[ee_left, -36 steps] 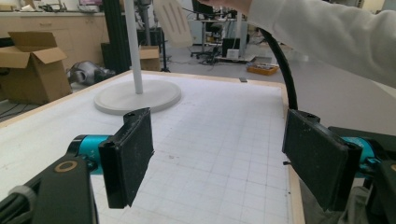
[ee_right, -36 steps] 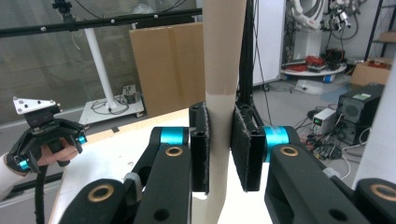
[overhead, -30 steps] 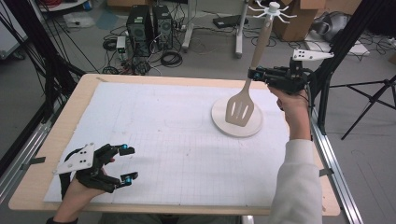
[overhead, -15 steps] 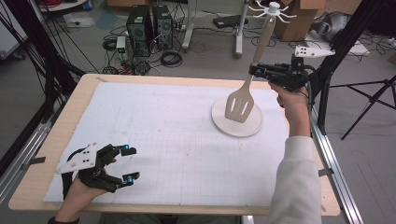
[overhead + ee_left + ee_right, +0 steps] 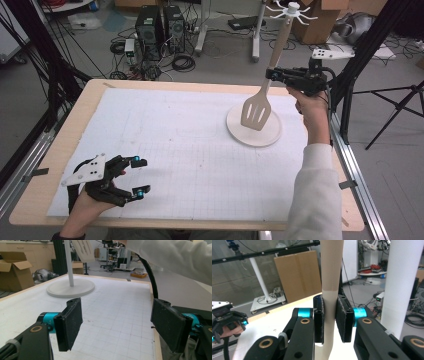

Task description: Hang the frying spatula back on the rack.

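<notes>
Spatula [image 5: 257, 111]: one, pale beige and slotted, hangs over the round white base [image 5: 235, 131] of one utensil stand [image 5: 290, 9] at the far right of the table [image 5: 60, 145] in the high view. Two grippers show there. The right gripper [image 5: 270, 75] clamps the spatula's handle, blade down, above the base. The left gripper [image 5: 139, 176] rests near the front left edge, jaws wide apart with nothing between them.

In the left gripper view, its two black pads [image 5: 71, 322] stand wide over the bare gridded mat, with the stand's base [image 5: 75, 290] and the slotted blade [image 5: 83, 250] farther off.

In the right gripper view, both pads [image 5: 319, 320] press the smooth, flat handle [image 5: 331, 272], which stands upright between them; the stand's white pole [image 5: 400, 285] is just beside.
</notes>
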`<state>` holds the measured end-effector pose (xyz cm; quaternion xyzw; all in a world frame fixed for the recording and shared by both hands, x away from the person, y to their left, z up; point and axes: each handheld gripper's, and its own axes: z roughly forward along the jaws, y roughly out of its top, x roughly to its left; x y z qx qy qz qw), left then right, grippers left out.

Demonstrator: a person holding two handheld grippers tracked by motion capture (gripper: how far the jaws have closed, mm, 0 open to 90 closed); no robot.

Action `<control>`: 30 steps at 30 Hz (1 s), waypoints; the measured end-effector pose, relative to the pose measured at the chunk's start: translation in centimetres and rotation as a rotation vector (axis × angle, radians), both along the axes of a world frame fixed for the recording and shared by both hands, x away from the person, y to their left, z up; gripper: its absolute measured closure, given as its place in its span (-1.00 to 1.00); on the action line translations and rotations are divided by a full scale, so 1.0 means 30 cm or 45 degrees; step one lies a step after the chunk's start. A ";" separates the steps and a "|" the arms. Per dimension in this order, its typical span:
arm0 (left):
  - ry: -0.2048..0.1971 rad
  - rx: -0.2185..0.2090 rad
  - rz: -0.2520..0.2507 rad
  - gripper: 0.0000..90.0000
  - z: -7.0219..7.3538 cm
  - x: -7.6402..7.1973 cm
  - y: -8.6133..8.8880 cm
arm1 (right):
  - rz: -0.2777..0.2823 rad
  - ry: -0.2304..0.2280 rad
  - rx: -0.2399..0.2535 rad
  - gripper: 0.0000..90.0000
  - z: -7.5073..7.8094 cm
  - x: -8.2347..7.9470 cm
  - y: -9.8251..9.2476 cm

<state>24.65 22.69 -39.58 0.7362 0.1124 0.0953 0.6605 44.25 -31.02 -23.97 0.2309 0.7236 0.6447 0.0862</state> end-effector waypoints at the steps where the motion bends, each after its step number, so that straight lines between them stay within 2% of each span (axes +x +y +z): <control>1: 0.002 -0.001 -0.003 -0.43 -0.001 0.000 -0.001 | -0.010 -0.005 -0.008 0.74 -0.001 0.002 0.003; 7: -0.003 -0.003 -0.001 -0.43 0.001 -0.001 -0.001 | -0.047 -0.014 -0.029 0.69 -0.010 0.001 0.014; 8: -0.004 -0.002 0.001 -0.43 0.001 -0.002 -0.001 | -0.051 -0.011 -0.026 0.63 -0.011 -0.001 0.015; 9: -0.003 -0.005 0.000 -0.43 0.002 -0.002 0.001 | -0.068 -0.011 -0.021 0.47 -0.010 -0.004 0.014; 10: -0.005 -0.007 0.002 -0.43 0.002 -0.001 0.003 | -0.107 -0.005 -0.015 0.35 -0.010 -0.009 0.014; 13: 0.002 -0.015 0.006 -0.43 0.005 0.002 0.008 | -0.191 -0.035 -0.013 0.13 -0.021 -0.033 0.008; 17: 0.005 -0.023 0.019 -0.46 0.014 0.014 0.012 | -0.316 -0.039 -0.021 -0.09 -0.058 -0.079 -0.013; 21: 0.018 -0.049 0.023 -0.47 0.016 0.033 0.019 | -0.339 -0.060 -0.032 -0.18 -0.089 -0.144 -0.025; 27: 0.024 -0.048 0.022 -0.48 0.014 0.050 0.020 | -0.283 -0.086 -0.046 -0.30 -0.143 -0.254 -0.006; 30: 0.024 -0.045 0.028 -0.48 0.013 0.060 0.024 | -0.232 -0.130 -0.069 -0.36 -0.171 -0.311 0.024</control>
